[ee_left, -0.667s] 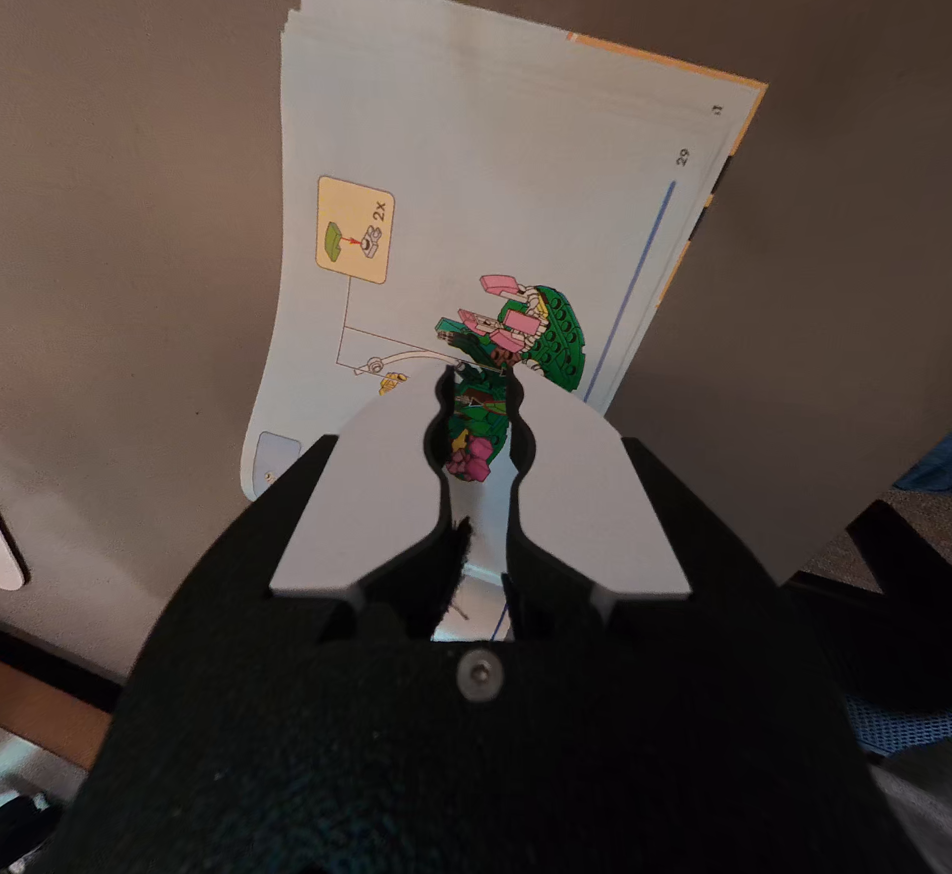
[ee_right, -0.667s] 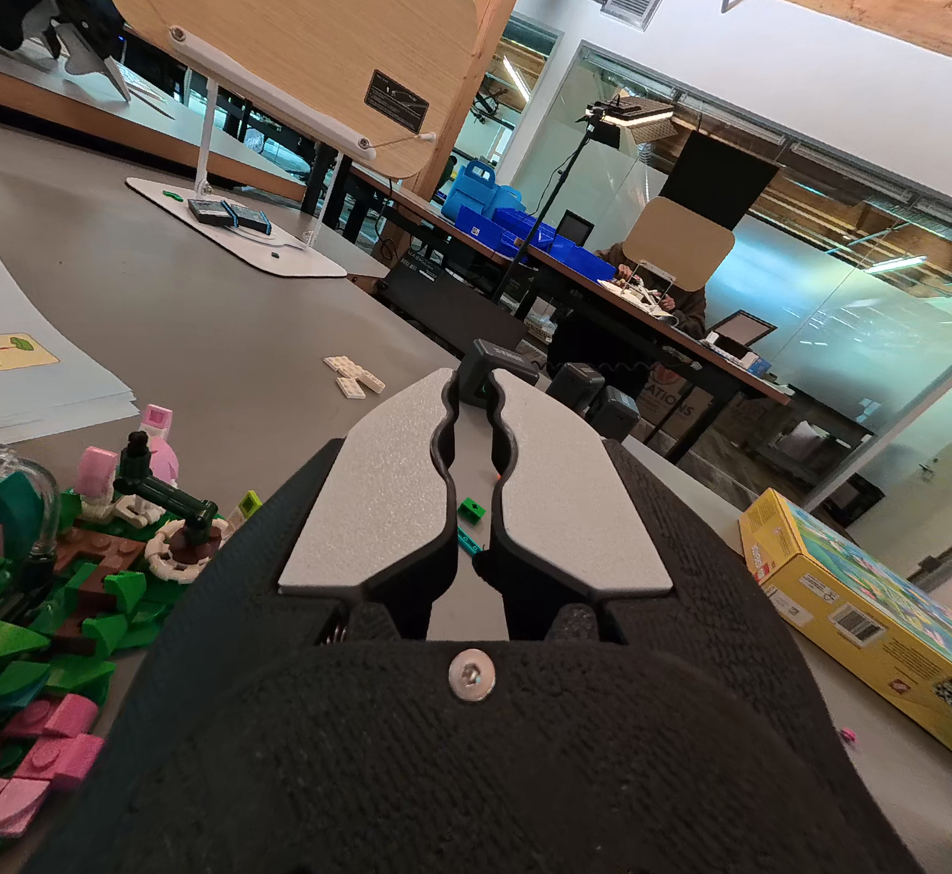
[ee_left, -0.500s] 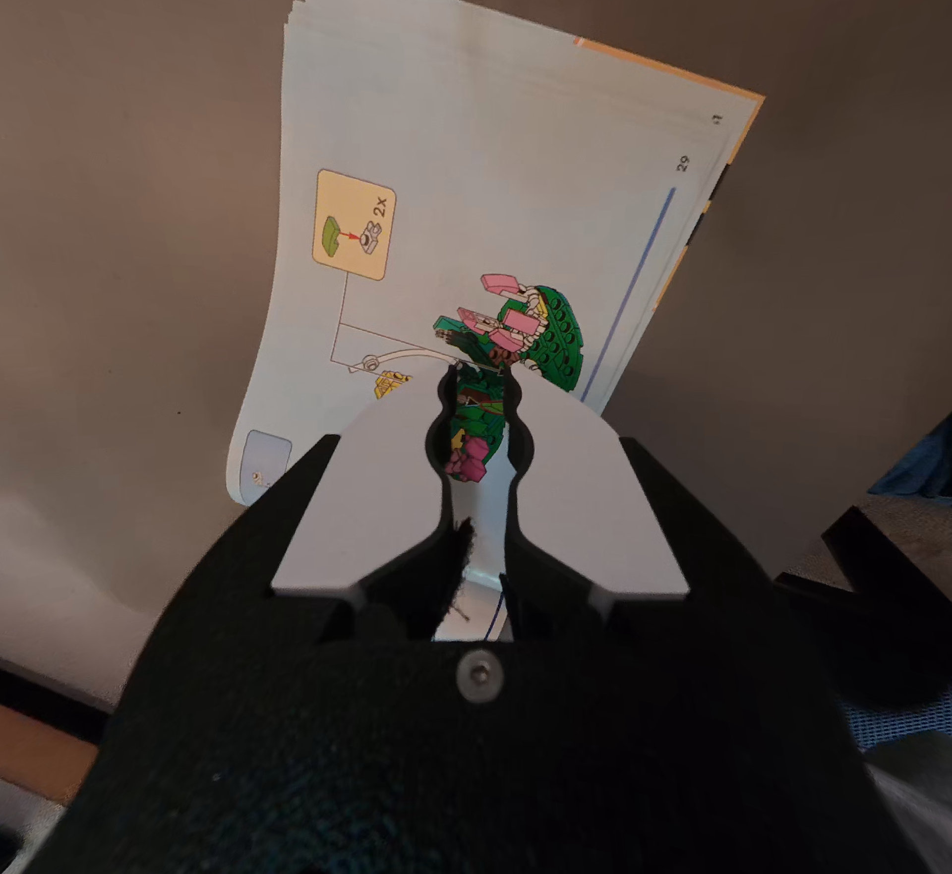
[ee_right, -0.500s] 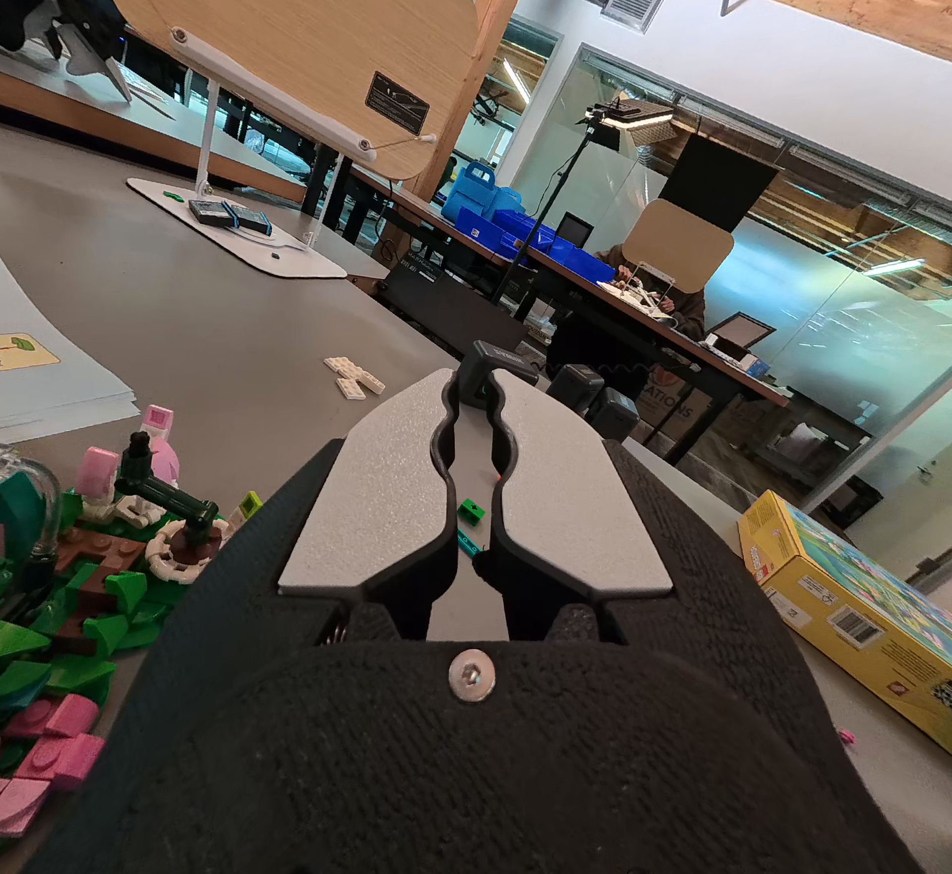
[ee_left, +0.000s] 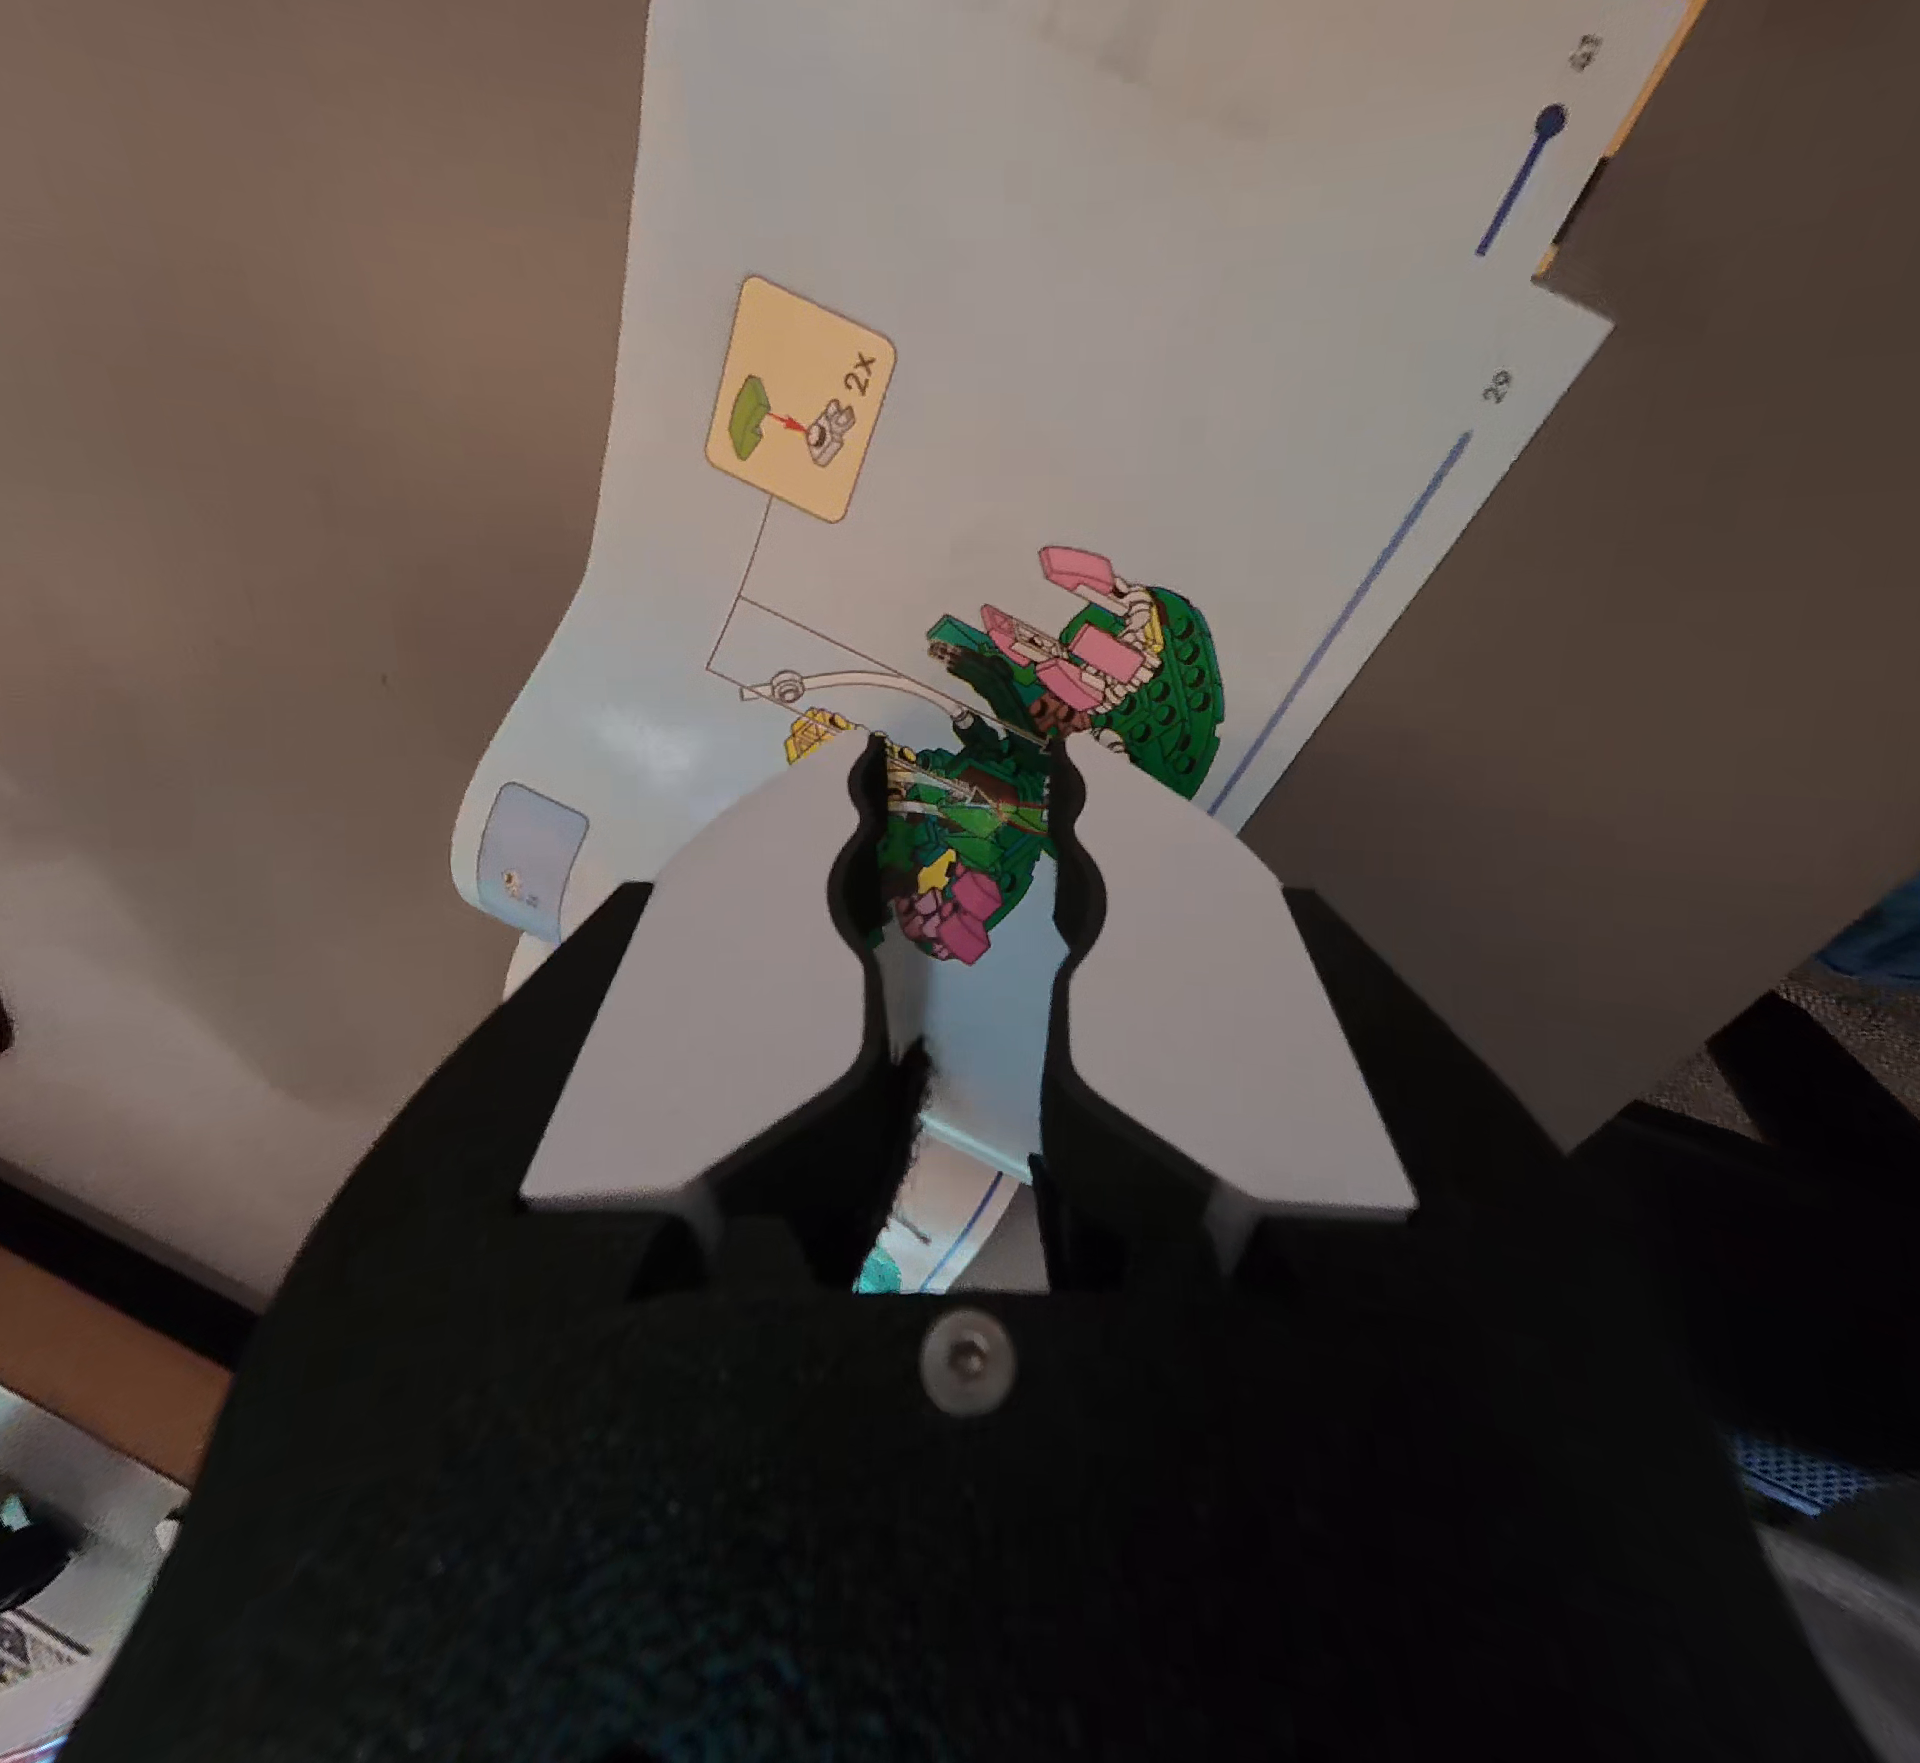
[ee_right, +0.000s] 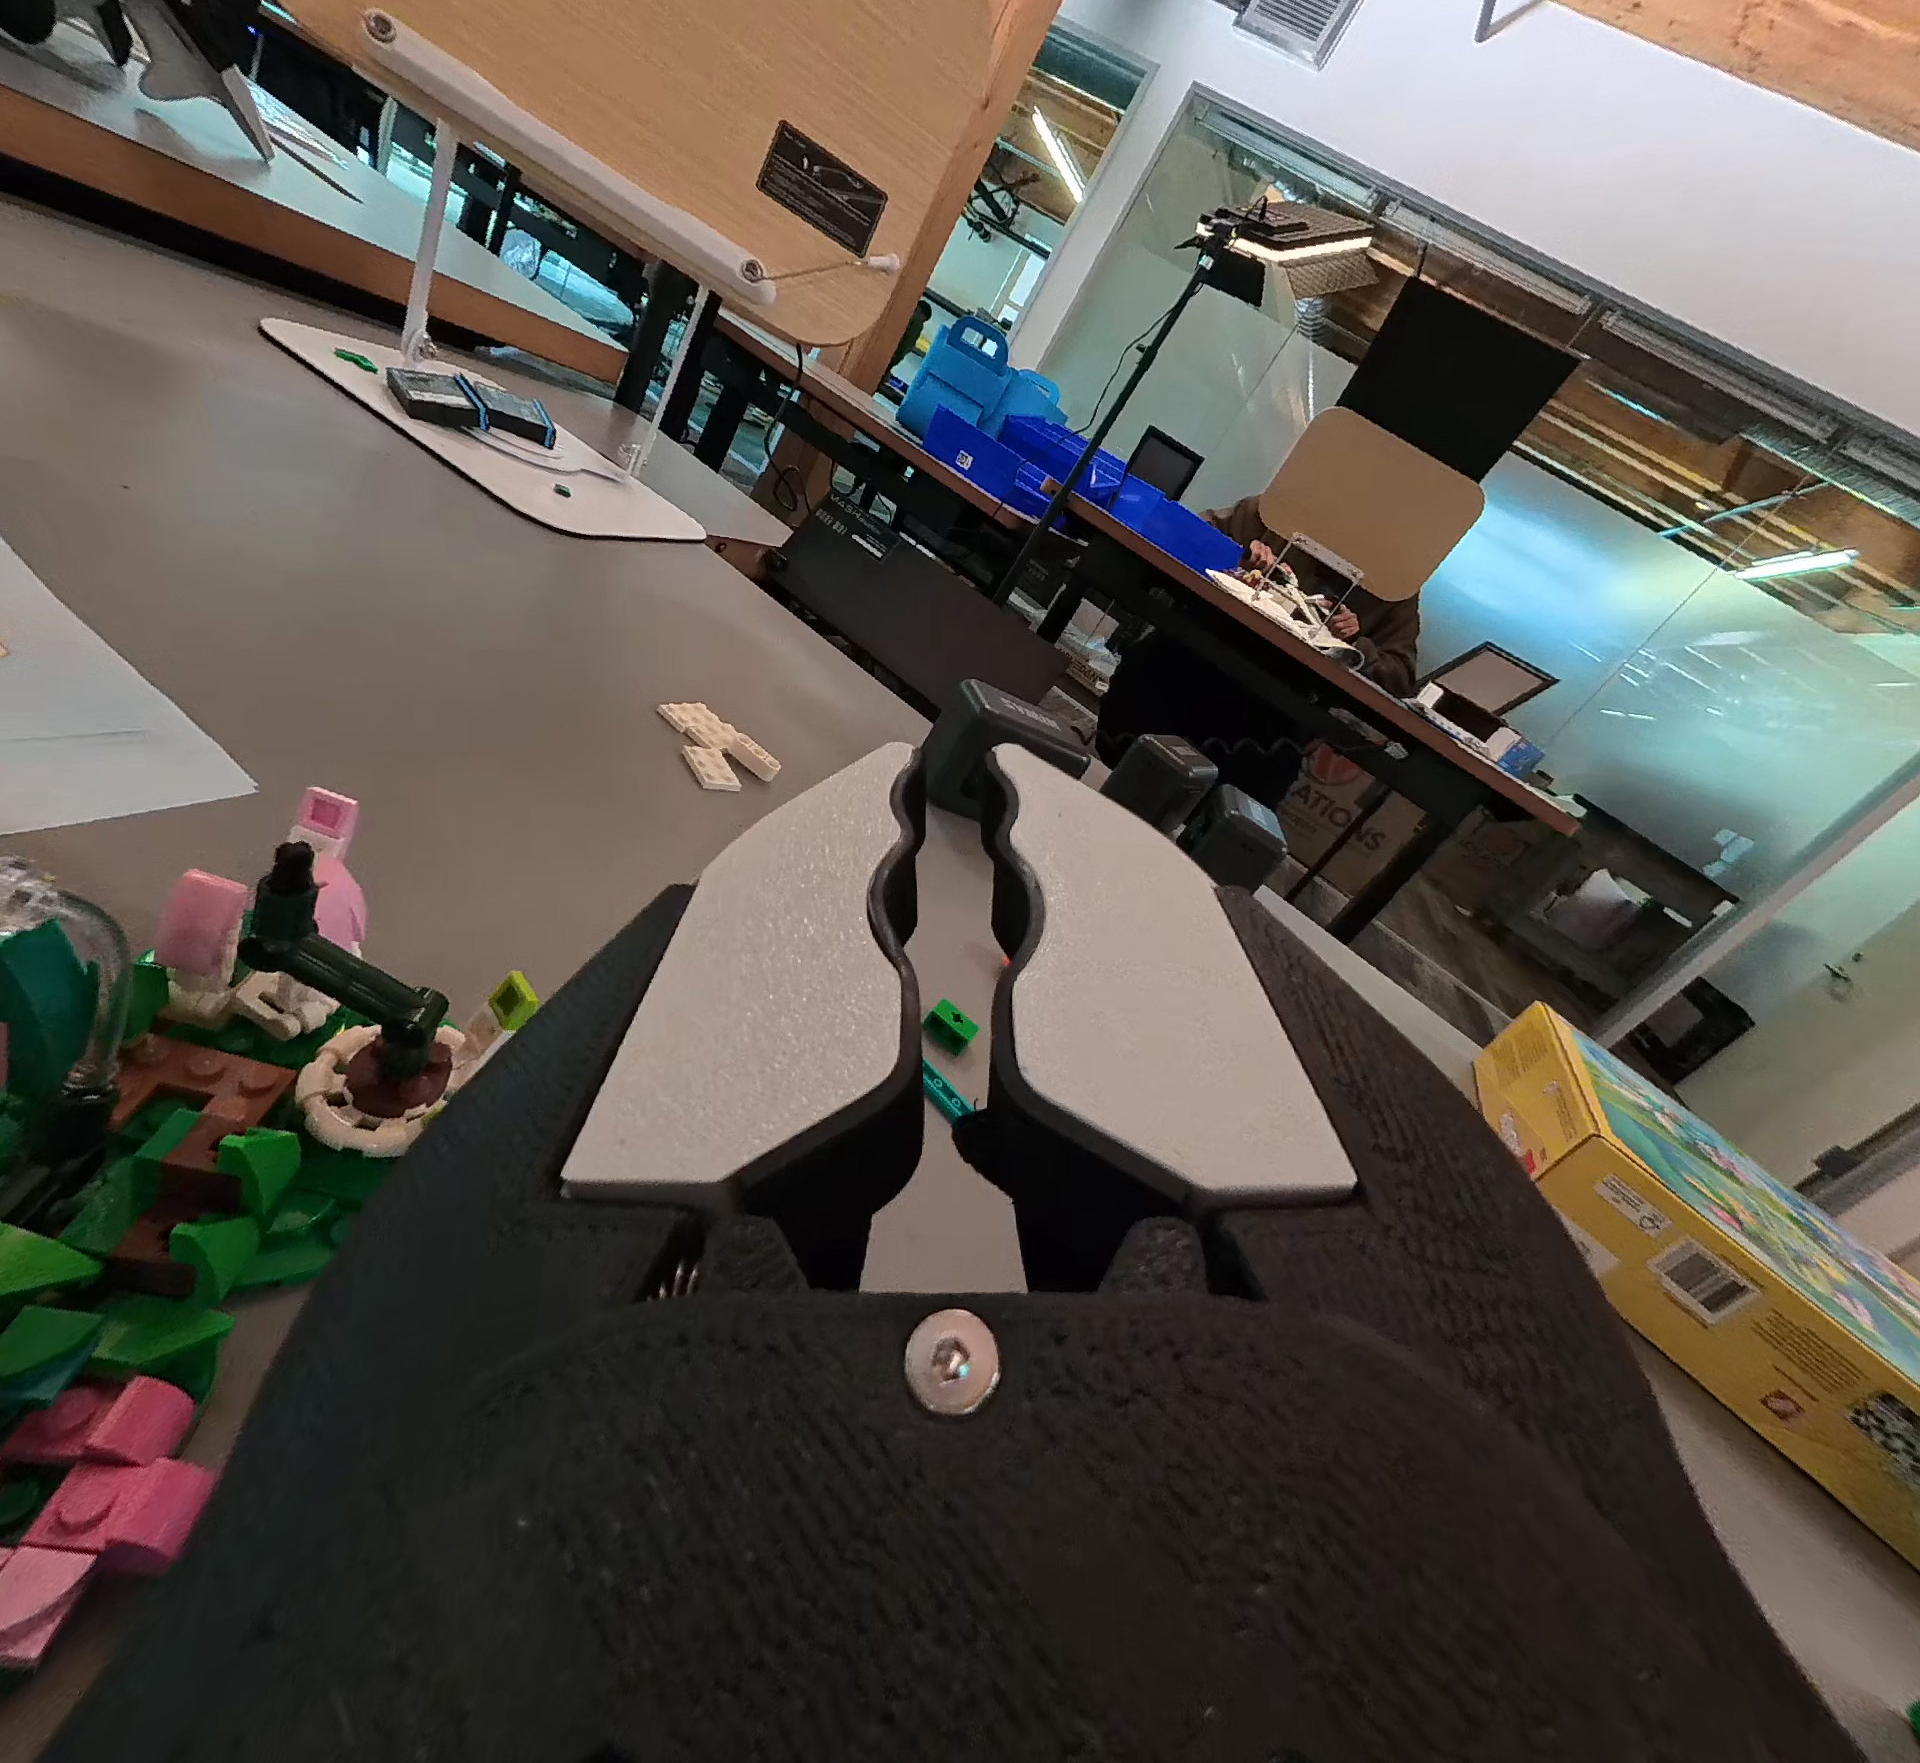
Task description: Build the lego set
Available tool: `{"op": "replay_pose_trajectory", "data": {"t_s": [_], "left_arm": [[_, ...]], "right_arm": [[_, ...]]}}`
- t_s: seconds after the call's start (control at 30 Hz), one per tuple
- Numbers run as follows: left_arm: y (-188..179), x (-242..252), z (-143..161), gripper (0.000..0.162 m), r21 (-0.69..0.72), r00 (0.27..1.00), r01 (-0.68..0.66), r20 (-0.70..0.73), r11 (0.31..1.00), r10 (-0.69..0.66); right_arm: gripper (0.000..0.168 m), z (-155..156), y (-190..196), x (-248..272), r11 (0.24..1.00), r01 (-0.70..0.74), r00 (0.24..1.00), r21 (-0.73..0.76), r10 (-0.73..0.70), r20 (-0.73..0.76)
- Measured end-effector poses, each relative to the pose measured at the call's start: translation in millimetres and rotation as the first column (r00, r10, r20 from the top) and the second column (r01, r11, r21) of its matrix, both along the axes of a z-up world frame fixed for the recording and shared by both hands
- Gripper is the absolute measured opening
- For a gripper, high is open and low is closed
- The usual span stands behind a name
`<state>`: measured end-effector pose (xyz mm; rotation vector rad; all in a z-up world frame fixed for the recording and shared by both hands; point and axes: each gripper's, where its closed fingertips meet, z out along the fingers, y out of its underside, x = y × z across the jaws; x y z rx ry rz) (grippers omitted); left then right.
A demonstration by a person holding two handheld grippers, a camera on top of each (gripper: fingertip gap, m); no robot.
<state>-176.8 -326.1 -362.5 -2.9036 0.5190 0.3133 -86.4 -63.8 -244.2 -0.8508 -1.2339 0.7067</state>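
Note:
In the left wrist view my left gripper (ee_left: 961,757) points down at the open instruction booklet (ee_left: 1039,259) on the grey table. Its jaws stand a little apart. The top page (ee_left: 644,757) curls up at its near edge and rises between the fingers; I cannot tell if they touch it. In the right wrist view my right gripper (ee_right: 951,768) is shut and empty, low over the table. The partly built lego model (ee_right: 208,1090), with green leaves, pink flowers and a dark green pipe, stands to its left. A small green brick (ee_right: 951,1027) and a teal piece (ee_right: 945,1095) lie behind the fingers.
Three white plates (ee_right: 717,747) lie further out on the table. The yellow lego box (ee_right: 1714,1266) lies at the right. A wooden board on a white stand (ee_right: 582,51) is at the back left. A person works at a far table (ee_right: 1351,633). Across from one pair of fingers to the other is roughly 30 centimetres. The small green brick (ee_right: 951,1027) sits 15 centimetres or so from the ends of my right fingers.
The left jaws have spread a little. The top page has lifted and slid nearer, baring a later page's corner at the far right. The right gripper has barely moved.

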Motion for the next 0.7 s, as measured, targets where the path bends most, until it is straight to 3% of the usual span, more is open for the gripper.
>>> {"op": "replay_pose_trajectory", "data": {"t_s": [0.1,0.2,0.27,0.33,0.4,0.5,0.57,0.7], "left_arm": [[-0.7,0.4,-0.3,0.028,0.012,1.0,-0.007,0.014,1.0,0.007],[-1.0,0.9,-0.6,0.026,0.026,0.999,-0.017,0.031,1.0,0.017],[-1.3,1.7,-0.8,0.024,0.044,0.999,-0.022,0.048,0.999,0.02],[-1.6,2.6,-1.1,0.023,0.071,0.998,-0.023,0.067,0.997,0.018],[-1.6,3.0,-1.2,0.022,0.101,0.996,-0.026,0.087,0.995,0.017],[-1.9,4.3,-1.4,0.019,0.146,0.993,-0.031,0.118,0.989,0.013],[-2.4,6.8,-1.9,0.017,0.173,0.99,-0.026,0.14,0.984,0.002],[-2.5,8.2,-1.9,0.014,0.237,0.985,-0.029,0.173,0.971,-0.013]], "right_arm": [[0.009,8.1,-4.1,4.1,0.999,-0.009,0.999,0.051,0.011,-0.031],[0.009,40.1,-28.1,17.9,0.992,-0.069,0.989,0.103,0.082,-0.124],[0.011,58.3,-72.3,21.9,0.975,-0.203,0.971,0.093,0.212,-0.107],[0.014,58.1,-134.1,20.5,0.923,-0.384,0.923,0.036,0.383,0.02],[0.017,43.1,-180.6,17.1,0.897,-0.439,0.881,-0.041,0.439,0.175],[0.027,7.5,-217.2,12.3,0.879,-0.429,0.806,-0.207,0.477,0.352],[0.037,-18.5,-233.4,12.4,0.84,-0.431,0.724,-0.331,0.541,0.429],[0.057,-67.0,-248.0,12.9,0.801,-0.279,0.602,-0.529,0.575,0.554]]}}
